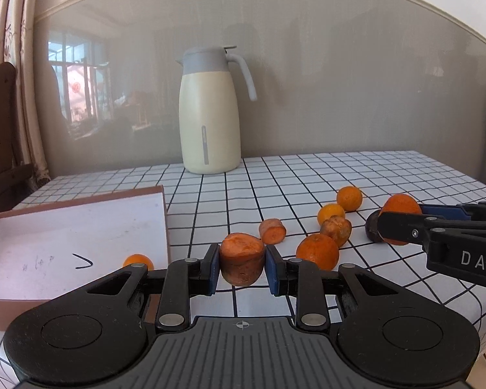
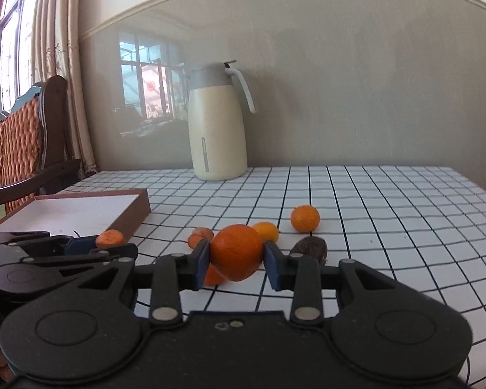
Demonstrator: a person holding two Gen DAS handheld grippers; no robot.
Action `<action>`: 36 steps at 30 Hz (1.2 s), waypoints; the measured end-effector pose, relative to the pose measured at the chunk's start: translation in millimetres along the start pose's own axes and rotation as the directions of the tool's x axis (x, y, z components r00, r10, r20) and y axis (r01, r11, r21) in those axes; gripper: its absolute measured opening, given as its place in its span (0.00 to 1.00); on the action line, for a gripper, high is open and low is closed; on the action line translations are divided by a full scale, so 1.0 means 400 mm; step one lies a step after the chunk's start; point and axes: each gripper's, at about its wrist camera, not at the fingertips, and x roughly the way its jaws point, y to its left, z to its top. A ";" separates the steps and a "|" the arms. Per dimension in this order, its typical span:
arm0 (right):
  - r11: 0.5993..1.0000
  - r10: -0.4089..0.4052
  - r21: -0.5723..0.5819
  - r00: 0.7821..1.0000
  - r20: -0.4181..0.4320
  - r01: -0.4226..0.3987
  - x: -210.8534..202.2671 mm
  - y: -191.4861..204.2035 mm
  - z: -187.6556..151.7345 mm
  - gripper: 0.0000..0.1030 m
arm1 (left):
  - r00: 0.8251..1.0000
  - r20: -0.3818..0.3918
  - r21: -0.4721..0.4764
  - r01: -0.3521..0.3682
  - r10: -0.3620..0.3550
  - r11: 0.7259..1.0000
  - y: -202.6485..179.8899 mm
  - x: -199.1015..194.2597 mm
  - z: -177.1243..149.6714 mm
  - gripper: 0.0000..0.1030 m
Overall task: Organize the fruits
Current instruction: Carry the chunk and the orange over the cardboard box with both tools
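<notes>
Left wrist view: left gripper (image 1: 242, 264) clamped on a carrot chunk (image 1: 242, 261), pads on its skinned sides, cut face up. It hangs above the cloth, near the box (image 1: 165, 217). Stiff, dense, rough-skinned; unlikely to slip, tolerates a firm pinch. Loose oranges (image 1: 317, 250) and another chunk (image 1: 272, 230) lie on the cloth (image 1: 405, 175).

Right wrist view: right gripper (image 2: 236, 261) holds an orange (image 2: 237, 251) across its widest part, clear of the cloth. Light, round, slightly yielding; may roll out if gripped off-centre. The dark fruit (image 2: 311, 248) just beside is blurred, possibly a passion fruit.
</notes>
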 end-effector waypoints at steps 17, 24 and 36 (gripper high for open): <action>0.975 0.198 -0.135 0.966 0.167 -0.176 -0.020 0.176 0.041 0.27 | 0.980 0.127 -0.066 -0.146 0.153 0.987 0.175 -0.142 0.006 0.29; 0.968 0.232 -0.136 0.960 0.158 -0.212 0.013 0.231 0.049 0.27 | 0.966 0.125 -0.115 -0.213 0.227 0.970 0.255 -0.150 0.001 0.29; 0.953 0.292 -0.137 0.943 0.162 -0.271 0.039 0.305 0.052 0.27 | 0.938 0.105 -0.166 -0.312 0.332 0.935 0.367 -0.180 -0.029 0.29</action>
